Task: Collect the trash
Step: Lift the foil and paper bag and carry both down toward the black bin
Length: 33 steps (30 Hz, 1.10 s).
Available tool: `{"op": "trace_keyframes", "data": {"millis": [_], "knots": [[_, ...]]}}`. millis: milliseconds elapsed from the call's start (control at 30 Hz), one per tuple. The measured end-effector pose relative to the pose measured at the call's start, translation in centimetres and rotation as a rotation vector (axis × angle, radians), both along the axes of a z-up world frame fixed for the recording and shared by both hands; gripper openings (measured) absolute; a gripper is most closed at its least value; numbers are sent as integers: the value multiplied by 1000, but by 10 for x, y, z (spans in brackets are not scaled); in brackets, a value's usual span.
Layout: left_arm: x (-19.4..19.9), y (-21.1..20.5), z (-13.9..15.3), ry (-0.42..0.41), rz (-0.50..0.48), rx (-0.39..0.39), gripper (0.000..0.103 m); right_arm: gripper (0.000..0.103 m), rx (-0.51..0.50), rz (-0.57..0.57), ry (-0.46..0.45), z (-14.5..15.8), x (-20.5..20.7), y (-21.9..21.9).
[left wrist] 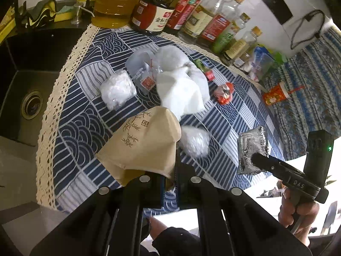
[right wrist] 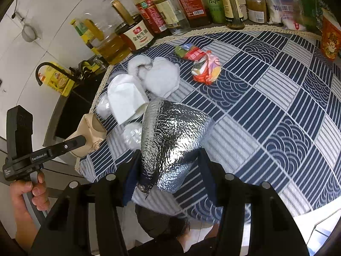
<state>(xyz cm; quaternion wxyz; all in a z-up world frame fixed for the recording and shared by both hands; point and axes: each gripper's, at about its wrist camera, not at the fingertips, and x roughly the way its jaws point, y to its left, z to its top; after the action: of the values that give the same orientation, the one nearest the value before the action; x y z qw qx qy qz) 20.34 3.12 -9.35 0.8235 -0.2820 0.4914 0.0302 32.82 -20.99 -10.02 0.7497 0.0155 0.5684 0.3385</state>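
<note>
My left gripper is shut on a brown paper bag printed with bamboo, held above the blue patterned cloth. My right gripper is shut on a silver foil bag; it also shows in the left wrist view. On the cloth lie white crumpled tissues and plastic wrap, a clear plastic wad, another wad, and red snack wrappers. In the right wrist view the white paper, white cloth and red wrappers lie beyond the foil bag.
Bottles of oil, soy sauce and vinegar line the back wall. A dark sink with a drain lies left of the cloth. A red packet and food bags stand at the right.
</note>
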Motion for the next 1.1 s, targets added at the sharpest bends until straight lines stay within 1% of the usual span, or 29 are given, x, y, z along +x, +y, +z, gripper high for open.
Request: {"op": "trace_keyframes", "data": {"millis": [300, 600, 900, 1100], "knots": [[-41, -13, 11, -39, -55, 3, 6, 54, -3, -3, -20, 14, -49, -2], [-86, -28, 12, -43, -120, 13, 6, 54, 3, 18, -31, 20, -107, 8], [-130, -34, 2, -32, -152, -1, 6, 54, 0, 35, -19, 12, -163, 23], [-153, -32, -15, -4, -162, -31, 6, 54, -3, 36, -3, 3, -192, 29]]}}
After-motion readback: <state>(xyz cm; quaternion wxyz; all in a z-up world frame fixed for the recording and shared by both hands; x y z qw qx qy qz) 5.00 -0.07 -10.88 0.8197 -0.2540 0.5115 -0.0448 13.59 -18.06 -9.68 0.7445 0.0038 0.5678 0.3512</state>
